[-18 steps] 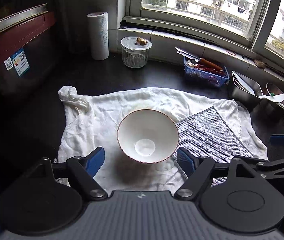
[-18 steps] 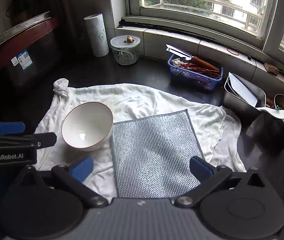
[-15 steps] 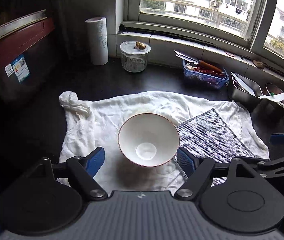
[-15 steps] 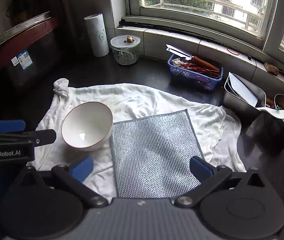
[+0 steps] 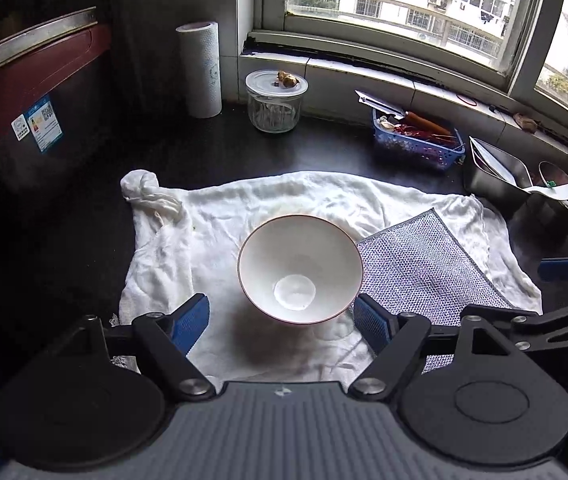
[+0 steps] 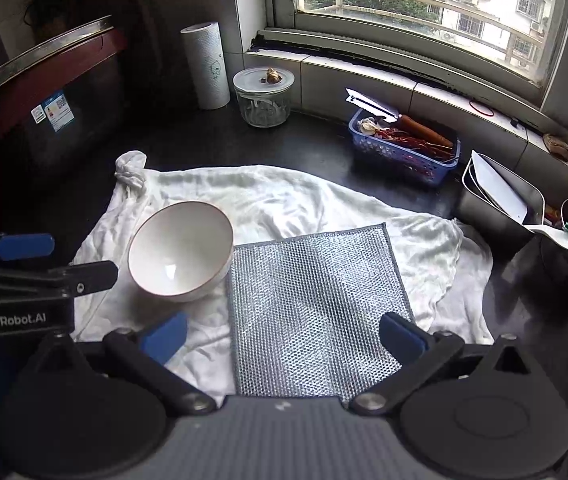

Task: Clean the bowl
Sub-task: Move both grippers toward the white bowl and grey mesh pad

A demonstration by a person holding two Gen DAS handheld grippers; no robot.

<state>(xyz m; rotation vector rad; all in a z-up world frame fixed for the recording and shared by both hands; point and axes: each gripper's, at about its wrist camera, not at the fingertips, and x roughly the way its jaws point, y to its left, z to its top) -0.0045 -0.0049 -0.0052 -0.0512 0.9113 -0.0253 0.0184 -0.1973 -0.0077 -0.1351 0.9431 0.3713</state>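
Note:
A white bowl (image 5: 299,268) with a thin red rim stands upright on a white cloth (image 5: 212,240). A silver mesh dishcloth (image 5: 423,268) lies flat on the cloth to the bowl's right. My left gripper (image 5: 282,320) is open and empty, its blue pads wide apart just in front of the bowl. In the right wrist view the bowl (image 6: 180,252) is at the left and the mesh dishcloth (image 6: 315,304) lies straight ahead. My right gripper (image 6: 284,338) is open and empty above the dishcloth's near edge.
A paper towel roll (image 5: 200,68) and a glass jar (image 5: 276,100) stand at the back. A blue basket (image 5: 415,140) with utensils sits by the window sill. A metal container (image 5: 499,184) and a white spoon (image 5: 555,192) are at the right. A dark appliance (image 5: 32,100) stands on the left.
The left gripper has pulled back and risen slightly, so the bowl sits a little lower in its view. The right gripper has stayed still. Both stay open.

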